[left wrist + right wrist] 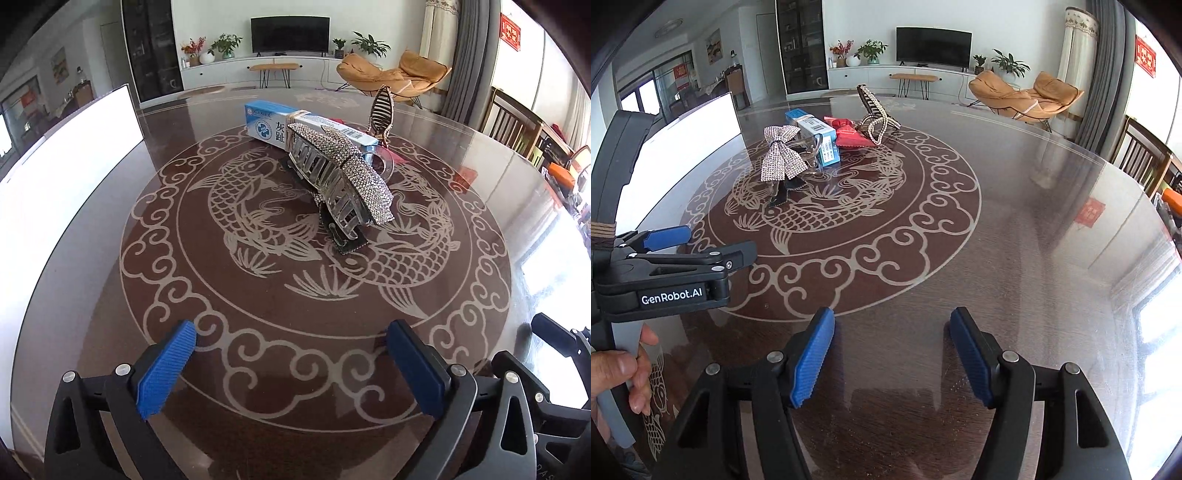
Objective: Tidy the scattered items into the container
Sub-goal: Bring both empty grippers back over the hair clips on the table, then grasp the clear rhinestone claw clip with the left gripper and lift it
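The right wrist view shows things the left one hides. In it a red packet (849,133) lies on the desk (1015,229) between the blue and white box (816,136) and the striped hair clip (873,110). The left wrist view shows only a tiny bit of red behind the box there. The right wrist view also shows the left gripper (701,245) from the side, with a hand (622,373) holding its grey handle. White letters on that gripper say "GenRobot.AI".

The left wrist view looks at the sparkly bow hair clip (343,177) from close up. You can see its clear plastic teeth under the shiny stones. In the right wrist view the same bow looks small, and its two wings spread out.

The scattered things sit together near the middle of the round desk, on the fish drawing. The bow clip is in front. The box lies just behind it and seems to touch it. The striped clip stands up at the back. The white container (55,177) stands at the left side of the desk, apart from the things.

The box has a blue round sign and dark Chinese writing, too partly hidden to read whole.

The left gripper (291,354) has its blue pads wide apart with nothing between them. The right gripper (892,354) is also apart and holds nothing. Both are over bare desk, away from the things.
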`<state>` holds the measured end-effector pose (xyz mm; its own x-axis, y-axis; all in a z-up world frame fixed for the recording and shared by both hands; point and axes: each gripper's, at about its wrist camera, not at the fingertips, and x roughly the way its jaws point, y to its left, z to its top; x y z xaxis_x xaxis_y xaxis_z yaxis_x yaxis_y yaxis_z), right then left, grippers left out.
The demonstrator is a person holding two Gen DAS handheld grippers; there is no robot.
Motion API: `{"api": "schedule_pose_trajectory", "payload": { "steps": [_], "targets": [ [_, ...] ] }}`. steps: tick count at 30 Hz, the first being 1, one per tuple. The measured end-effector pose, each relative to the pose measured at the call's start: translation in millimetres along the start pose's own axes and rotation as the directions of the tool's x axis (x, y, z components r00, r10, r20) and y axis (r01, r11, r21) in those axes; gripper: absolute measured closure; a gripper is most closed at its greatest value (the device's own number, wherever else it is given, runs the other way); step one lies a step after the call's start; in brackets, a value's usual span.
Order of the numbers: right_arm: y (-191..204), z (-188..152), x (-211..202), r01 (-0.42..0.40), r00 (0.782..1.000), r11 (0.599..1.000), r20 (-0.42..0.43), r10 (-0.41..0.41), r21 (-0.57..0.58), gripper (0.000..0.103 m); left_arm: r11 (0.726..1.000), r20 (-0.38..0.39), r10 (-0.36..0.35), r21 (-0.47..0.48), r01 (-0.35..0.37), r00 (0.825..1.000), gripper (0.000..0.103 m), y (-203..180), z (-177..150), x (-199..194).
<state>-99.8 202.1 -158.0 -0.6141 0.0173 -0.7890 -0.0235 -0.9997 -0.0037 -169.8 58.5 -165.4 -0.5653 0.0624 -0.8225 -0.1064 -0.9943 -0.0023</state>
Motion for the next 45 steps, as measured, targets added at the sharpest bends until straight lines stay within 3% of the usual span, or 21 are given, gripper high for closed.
{"api": "schedule_pose_trajectory", "payload": {
  "steps": [7,12,16,19,21,22,24,27,34,39,42,45],
  "targets": [
    [-2,18,17,-0.010,1.000,1.000,-0.004,0.010,-0.008,0.029,1.000,0.001,-0.005,0.004,0.005,1.000,0.000,1,-4,1],
    [-11,78,62,0.005,0.999,1.000,-0.044,-0.005,0.015,0.029,0.999,-0.003,-0.020,0.030,0.020,1.000,0.000,11,-17,-10],
    [-3,123,90,-0.037,0.996,0.997,-0.074,0.043,0.072,0.029,0.997,0.008,0.020,-0.069,-0.020,1.000,0.000,43,-31,-22],
    [22,134,97,-0.139,0.987,0.988,-0.068,0.143,0.060,0.030,0.993,0.040,-0.032,-0.115,0.036,0.999,0.000,56,-32,-26],
    [45,131,93,-0.316,0.946,0.949,-0.076,0.315,0.007,0.030,0.995,0.032,-0.014,-0.102,0.018,0.999,0.000,54,-32,-23],
    [53,127,86,-0.359,0.932,0.933,-0.078,0.355,-0.033,0.031,0.996,0.021,0.006,-0.087,-0.004,1.000,0.000,51,-33,-22],
    [60,115,76,-0.317,0.947,0.943,-0.080,0.310,-0.106,0.031,0.998,0.004,0.041,-0.055,-0.040,0.999,0.000,44,-32,-18],
    [46,91,66,-0.219,0.974,0.965,-0.097,0.207,-0.141,0.031,0.998,0.004,0.035,-0.056,-0.035,0.999,0.000,44,-30,-17],
    [-3,63,48,-0.154,0.988,0.969,-0.061,0.145,-0.193,0.031,0.997,0.000,0.042,-0.066,-0.042,0.999,0.000,55,-15,-7],
    [-39,107,63,-0.154,0.987,0.988,-0.037,0.154,-0.010,0.031,0.996,0.001,0.052,-0.076,-0.051,0.999,0.000,55,-12,-5],
    [-53,139,67,-0.212,0.977,0.971,0.027,0.210,0.108,0.031,0.996,0.002,0.052,-0.078,-0.052,0.999,0.000,55,-12,-5],
    [-51,168,79,-0.233,0.972,0.963,0.061,0.227,0.136,0.031,0.996,0.002,0.052,-0.078,-0.051,0.999,0.000,55,-12,-5]
  ]
}}
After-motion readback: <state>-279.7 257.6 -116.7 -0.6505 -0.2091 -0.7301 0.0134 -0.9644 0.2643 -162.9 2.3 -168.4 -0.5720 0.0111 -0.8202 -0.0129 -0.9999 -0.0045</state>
